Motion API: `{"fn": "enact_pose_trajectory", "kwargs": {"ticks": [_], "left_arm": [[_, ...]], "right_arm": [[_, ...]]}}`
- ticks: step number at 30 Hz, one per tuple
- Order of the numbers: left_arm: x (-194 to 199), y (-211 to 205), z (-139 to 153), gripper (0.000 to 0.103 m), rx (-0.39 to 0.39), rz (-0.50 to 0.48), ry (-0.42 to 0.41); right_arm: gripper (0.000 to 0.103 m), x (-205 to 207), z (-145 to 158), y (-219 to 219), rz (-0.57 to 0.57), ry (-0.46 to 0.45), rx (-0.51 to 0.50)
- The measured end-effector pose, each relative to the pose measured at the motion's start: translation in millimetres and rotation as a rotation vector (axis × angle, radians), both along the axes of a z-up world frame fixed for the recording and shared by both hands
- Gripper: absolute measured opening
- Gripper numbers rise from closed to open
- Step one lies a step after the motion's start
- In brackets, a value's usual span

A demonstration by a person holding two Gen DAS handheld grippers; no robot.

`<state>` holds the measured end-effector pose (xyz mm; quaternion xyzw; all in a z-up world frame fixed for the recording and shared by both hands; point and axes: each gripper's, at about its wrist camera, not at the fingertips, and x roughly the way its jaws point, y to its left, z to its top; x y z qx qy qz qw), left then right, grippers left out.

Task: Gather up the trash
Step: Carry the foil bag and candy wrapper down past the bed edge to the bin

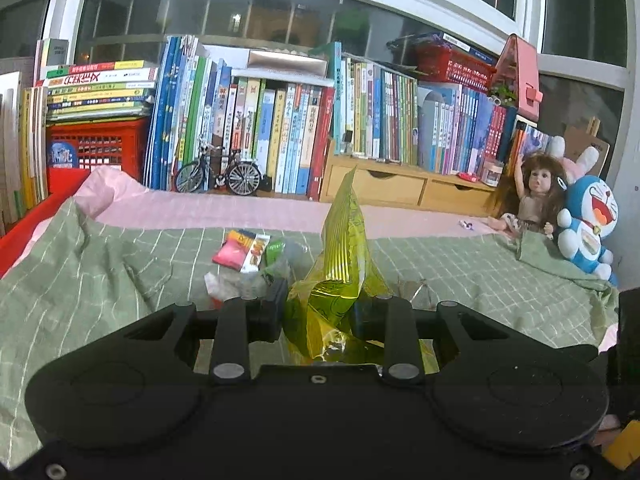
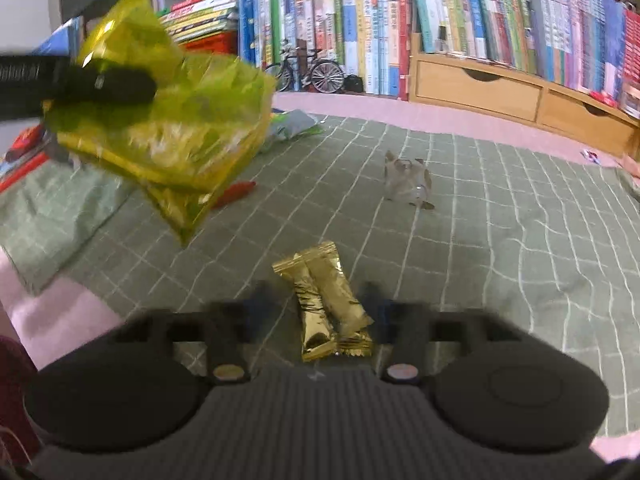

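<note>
In the left wrist view my left gripper (image 1: 320,308) is shut on a crinkled yellow-green plastic bag (image 1: 344,240), which sticks up between the fingers above the green checked blanket (image 1: 100,264). The right wrist view shows that bag (image 2: 168,128) hanging at upper left from the left gripper's black finger (image 2: 108,80). My right gripper (image 2: 316,304) is open and low over the blanket. Two gold snack wrappers (image 2: 328,300) lie side by side between its blurred fingers. A pile of mixed wrappers (image 1: 244,256) and a crumpled clear wrapper (image 2: 408,180) lie further out.
A red wrapper (image 2: 236,194) and a green packet (image 2: 292,124) lie on the blanket. Along the back stand books (image 1: 280,128), a model bicycle (image 1: 218,174), wooden drawers (image 1: 400,188) and a red crate (image 1: 96,144). A doll (image 1: 532,196) and a blue plush (image 1: 588,228) sit at right.
</note>
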<state>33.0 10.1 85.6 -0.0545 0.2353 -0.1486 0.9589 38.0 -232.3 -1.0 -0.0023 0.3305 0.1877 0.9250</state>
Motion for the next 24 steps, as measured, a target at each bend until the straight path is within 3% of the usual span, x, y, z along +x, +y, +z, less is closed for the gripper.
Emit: {"fn": "enact_pose_trajectory", "kwargs": {"ticks": [12,24], "left_arm": [[-37.7,-3.8,-2.5,0.029,0.012,-0.049,-0.028],[-125.4,0.5,-6.9,0.029,0.011,-0.141,-0.048]], "right_arm": [[0.031,-44.6,21.1,-11.9,-0.002,-0.05,0.082],[0.031,-123.0,29.0,-30.6,-0.019,-0.04,0.142]]}}
